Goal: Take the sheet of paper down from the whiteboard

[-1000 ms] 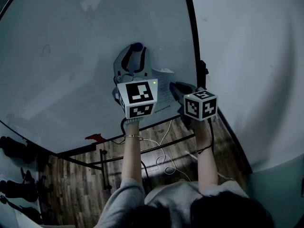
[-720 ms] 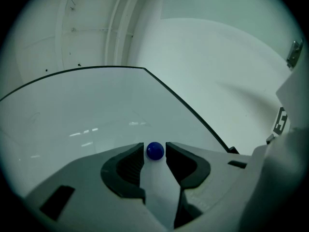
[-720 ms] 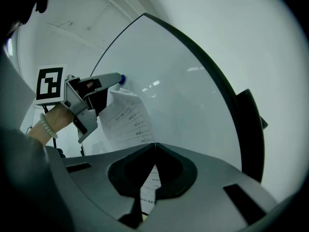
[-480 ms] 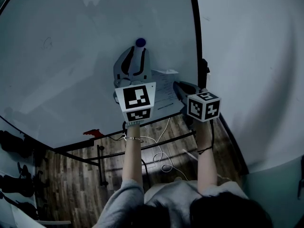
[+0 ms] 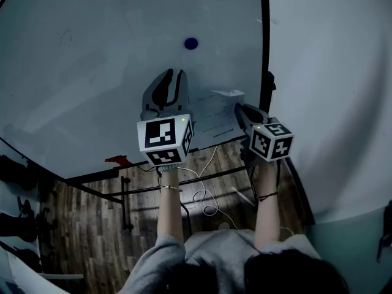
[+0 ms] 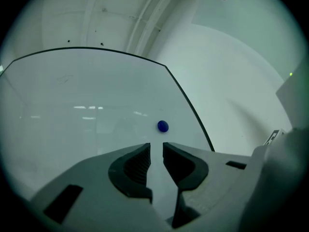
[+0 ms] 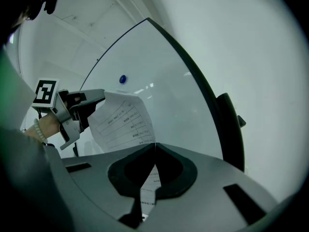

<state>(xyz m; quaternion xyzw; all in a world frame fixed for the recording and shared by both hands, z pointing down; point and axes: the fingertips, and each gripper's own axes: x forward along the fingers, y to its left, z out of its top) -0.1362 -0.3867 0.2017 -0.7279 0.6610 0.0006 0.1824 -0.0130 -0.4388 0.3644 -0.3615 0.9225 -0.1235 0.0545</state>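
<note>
The right gripper [image 7: 154, 145] clenched the printed white paper sheet [image 7: 123, 122], seemingly light and floppy, near its right edge; the left gripper [image 6: 156, 146], fingers parted but just narrowing, held nothing.

The person wore a grey short-sleeved top [image 5: 208, 247] and thin wrist bracelets [image 5: 168, 188], and the grey left gripper [image 5: 173, 78] and right gripper [image 5: 240, 108] bore black-marked white cubes [image 5: 162, 141].

print [image 7: 126, 123] on the paper [image 7: 112, 106] illegibly small, perhaps a table
</note>
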